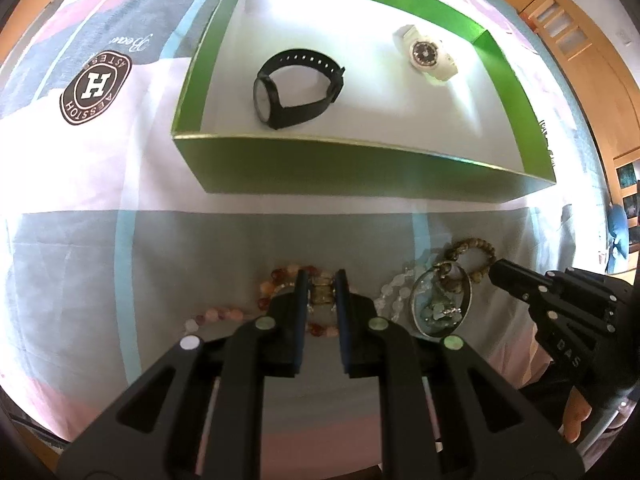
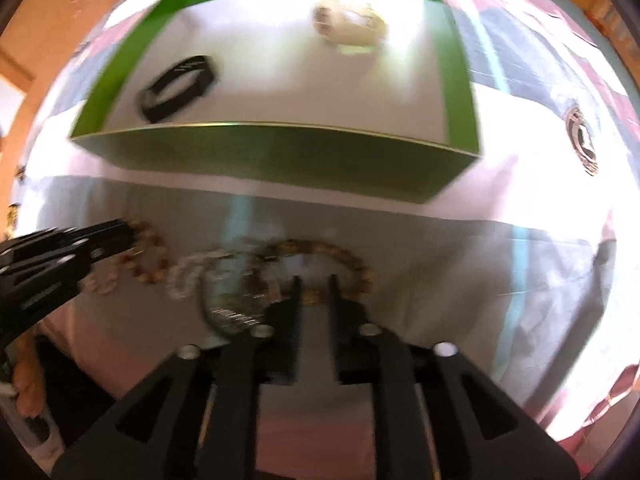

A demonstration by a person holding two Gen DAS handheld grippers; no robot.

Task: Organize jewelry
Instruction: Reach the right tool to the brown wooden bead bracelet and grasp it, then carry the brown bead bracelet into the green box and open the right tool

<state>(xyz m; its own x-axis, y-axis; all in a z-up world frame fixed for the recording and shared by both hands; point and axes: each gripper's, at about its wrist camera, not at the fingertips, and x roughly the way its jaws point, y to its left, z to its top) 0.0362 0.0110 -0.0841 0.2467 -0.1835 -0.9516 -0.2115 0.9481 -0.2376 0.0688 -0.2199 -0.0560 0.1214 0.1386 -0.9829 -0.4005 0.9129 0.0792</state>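
My left gripper [image 1: 320, 280] is shut on the gold clasp of an orange and pink bead bracelet [image 1: 280, 280] that lies on the cloth. My right gripper [image 2: 314, 284] is shut on a brown bead bracelet [image 2: 352, 264], which loops past a small glass dish [image 1: 440, 304] of pale stones. In the left wrist view the right gripper [image 1: 496, 270] touches that brown bracelet [image 1: 474, 256]. A clear bead bracelet [image 1: 394, 292] lies between the two. Behind them stands an open green box [image 1: 360, 168] with a black watch [image 1: 298, 88] and a white watch [image 1: 428, 54] inside.
A patchwork tablecloth with a round dark logo [image 1: 96, 88] covers the table. Wooden furniture [image 1: 580, 40] stands at the far right. A person's hand [image 1: 576, 420] holds the right gripper's handle. The right wrist view is blurred by motion.
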